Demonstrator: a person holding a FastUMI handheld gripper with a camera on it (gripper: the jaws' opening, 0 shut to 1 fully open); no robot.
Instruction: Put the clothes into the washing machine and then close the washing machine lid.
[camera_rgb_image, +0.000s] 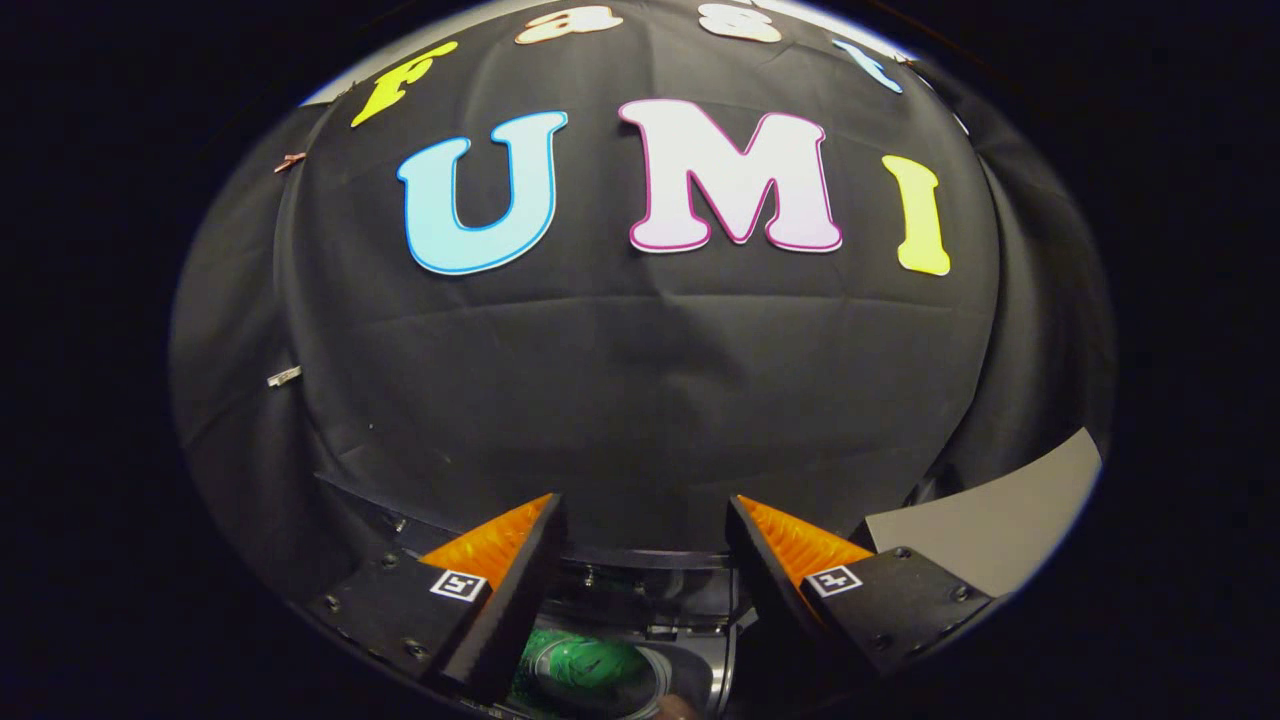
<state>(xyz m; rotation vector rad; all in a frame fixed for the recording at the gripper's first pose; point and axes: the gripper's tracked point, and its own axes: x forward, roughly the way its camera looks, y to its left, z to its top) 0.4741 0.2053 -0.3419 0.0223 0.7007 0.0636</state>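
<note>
Hovering above the washing machine (640, 610), your gripper (645, 545) is spread and empty; the green clothes (585, 665) inside look soft, so pinch a raised fold.

Gripper (645, 520) — black screwed mounts, square coded tags — ribbed wedge jaws.

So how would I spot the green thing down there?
Start at the black cloth wall and drop to the open hand-held gripper. Below its spread fingers lies a dark machine's round opening; the green clothing inside is the one bright patch.
</note>
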